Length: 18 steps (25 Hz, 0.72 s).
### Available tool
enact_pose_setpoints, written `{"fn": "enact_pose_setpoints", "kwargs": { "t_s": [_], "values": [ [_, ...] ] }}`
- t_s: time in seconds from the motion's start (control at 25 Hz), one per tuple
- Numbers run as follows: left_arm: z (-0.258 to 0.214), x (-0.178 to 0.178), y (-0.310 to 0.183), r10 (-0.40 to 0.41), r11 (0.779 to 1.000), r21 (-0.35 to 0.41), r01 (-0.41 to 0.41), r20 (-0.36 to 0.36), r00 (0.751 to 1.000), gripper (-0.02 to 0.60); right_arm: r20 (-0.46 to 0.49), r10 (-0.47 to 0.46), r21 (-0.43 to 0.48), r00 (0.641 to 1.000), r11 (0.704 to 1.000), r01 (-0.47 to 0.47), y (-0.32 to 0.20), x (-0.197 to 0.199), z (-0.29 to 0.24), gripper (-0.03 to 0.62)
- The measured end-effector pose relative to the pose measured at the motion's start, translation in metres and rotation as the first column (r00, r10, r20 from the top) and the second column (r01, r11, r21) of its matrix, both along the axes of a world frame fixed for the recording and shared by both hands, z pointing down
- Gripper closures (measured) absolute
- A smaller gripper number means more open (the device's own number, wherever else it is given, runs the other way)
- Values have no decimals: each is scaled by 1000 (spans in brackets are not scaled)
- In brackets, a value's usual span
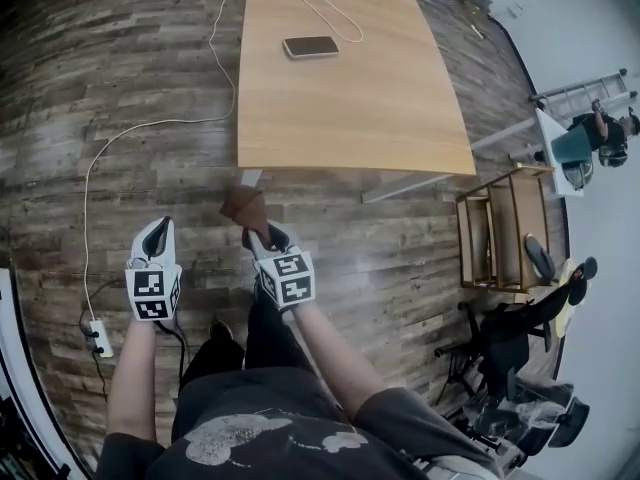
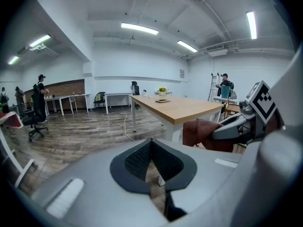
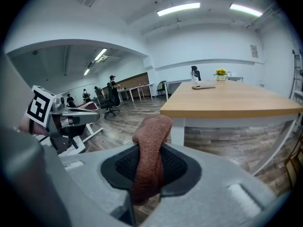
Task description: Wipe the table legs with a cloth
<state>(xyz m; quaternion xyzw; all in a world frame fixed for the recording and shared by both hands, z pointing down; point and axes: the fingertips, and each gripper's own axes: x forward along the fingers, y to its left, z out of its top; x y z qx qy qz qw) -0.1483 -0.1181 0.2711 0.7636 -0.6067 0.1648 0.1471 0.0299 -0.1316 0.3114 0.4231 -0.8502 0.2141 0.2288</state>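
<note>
Cloth (image 1: 245, 208), brown, pinched between the jaws of right gripper (image 1: 258, 233), held at frame centre just below near edge of table (image 1: 350, 98), near white table leg (image 1: 250, 177), left gripper (image 1: 158, 226) at lower left, jaws closed together on nothing.

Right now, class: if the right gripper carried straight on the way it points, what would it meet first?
Probably the white table leg at the table's near corner, touched first by the cloth in the right gripper; depth is unclear.
</note>
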Motion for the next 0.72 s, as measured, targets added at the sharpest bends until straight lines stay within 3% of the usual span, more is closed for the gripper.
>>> {"fn": "enact_pose_setpoints", "kwargs": {
  "t_s": [0.32, 0.52, 0.72],
  "values": [
    [4, -4, 6, -2, 1000, 12, 3, -45, 999, 563, -26, 128, -3, 991, 992, -128, 5, 46, 13, 507],
    [18, 3, -14, 15, 999, 46, -13, -26, 1000, 563, -6, 246, 25, 969, 969, -246, -29, 91, 31, 507],
    [60, 4, -41, -16, 997, 69, 19, -34, 999, 563, 16, 259, 61, 966, 964, -259, -74, 111, 67, 507]
  ]
}}
